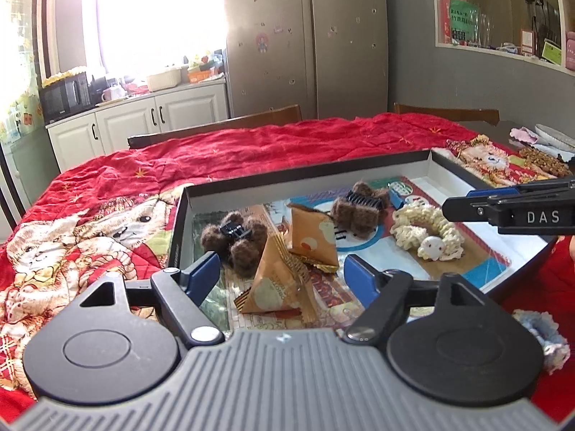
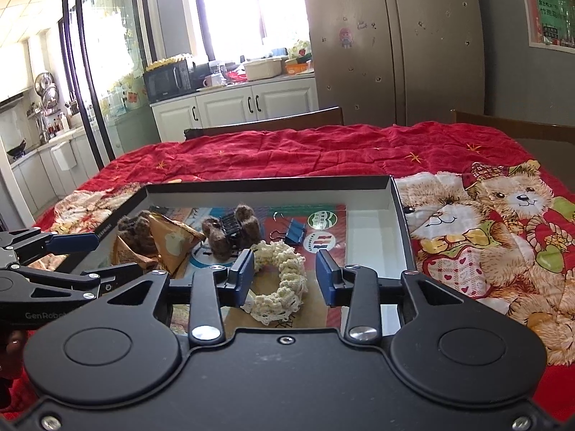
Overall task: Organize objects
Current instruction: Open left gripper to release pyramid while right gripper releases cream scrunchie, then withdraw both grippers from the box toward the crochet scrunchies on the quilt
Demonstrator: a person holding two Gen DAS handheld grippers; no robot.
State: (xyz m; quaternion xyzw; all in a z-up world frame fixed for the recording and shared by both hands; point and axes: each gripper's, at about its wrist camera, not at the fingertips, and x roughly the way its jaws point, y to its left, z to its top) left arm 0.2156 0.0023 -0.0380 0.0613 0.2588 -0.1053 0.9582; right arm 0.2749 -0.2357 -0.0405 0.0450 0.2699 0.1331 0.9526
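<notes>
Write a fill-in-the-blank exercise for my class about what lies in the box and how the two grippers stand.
1. The cream crocheted scrunchie lies between the fingers of the ____ gripper.
2. The left gripper hangs open over a tan ____-shaped snack packet.
3. Two fuzzy ____ hair claws lie in the shallow box.
4. The binder clip is ____.

Missing words: right; pyramid; brown; blue

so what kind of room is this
Most likely a home kitchen with a dining table: a double-door fridge dotted with magnets, a microwave on white counter cabinets, and a table under a red teddy-bear cloth.
</notes>
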